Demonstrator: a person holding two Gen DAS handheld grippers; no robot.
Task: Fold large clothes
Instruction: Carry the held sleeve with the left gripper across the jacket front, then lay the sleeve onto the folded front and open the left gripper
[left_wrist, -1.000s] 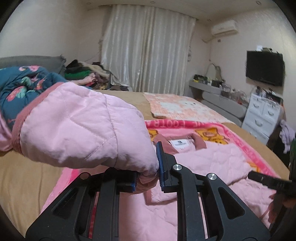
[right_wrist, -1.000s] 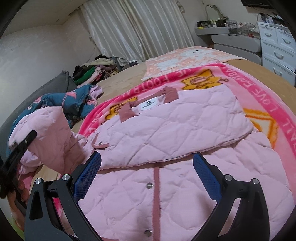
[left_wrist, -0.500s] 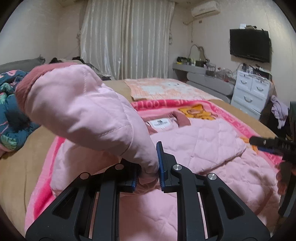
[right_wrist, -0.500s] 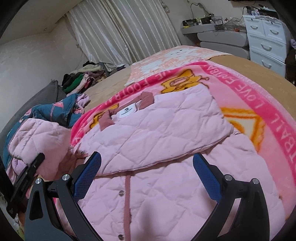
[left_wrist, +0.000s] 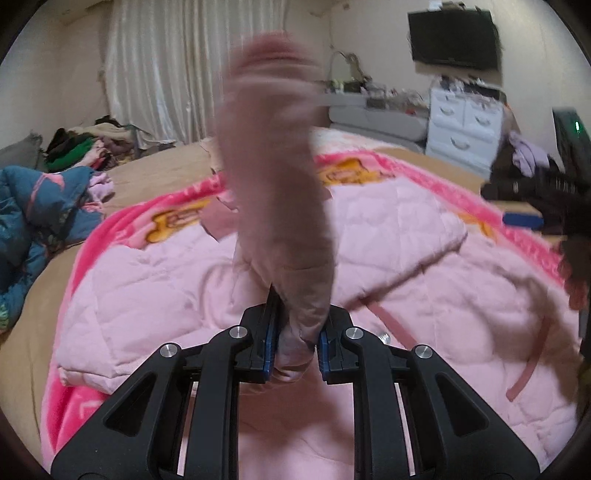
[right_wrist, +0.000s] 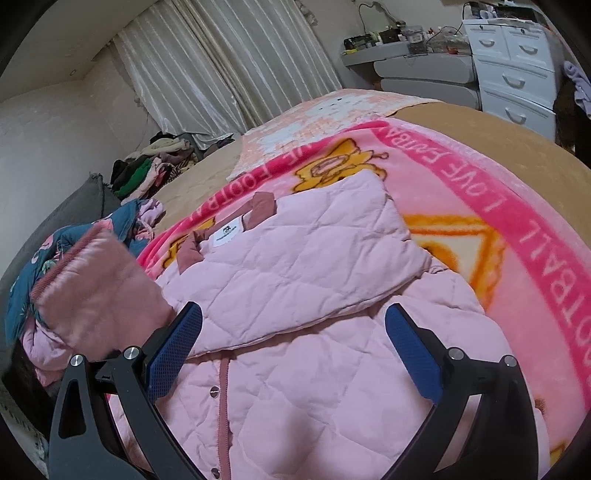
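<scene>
A pink quilted jacket (right_wrist: 295, 280) lies spread on a pink cartoon blanket (right_wrist: 517, 236) on the bed, one sleeve folded across its chest. My left gripper (left_wrist: 295, 343) is shut on the other sleeve (left_wrist: 280, 184), which stands up blurred in front of the camera over the jacket (left_wrist: 147, 302). That raised sleeve (right_wrist: 99, 291) shows at the left of the right wrist view. My right gripper (right_wrist: 293, 347) hangs open above the jacket's snap front, nothing between its fingers. It also appears at the right edge of the left wrist view, the right gripper (left_wrist: 535, 206).
A blue floral garment (left_wrist: 33, 210) and a pile of clothes (right_wrist: 155, 166) lie at the left of the tan bed (right_wrist: 498, 129). White drawers (right_wrist: 517, 74), a grey shelf and a wall TV (left_wrist: 454, 37) stand at the right. Curtains hang behind.
My left gripper has swung the held sleeve from the left side in over the jacket's middle and lowered. The right gripper shifted sideways above the jacket, staying open.
</scene>
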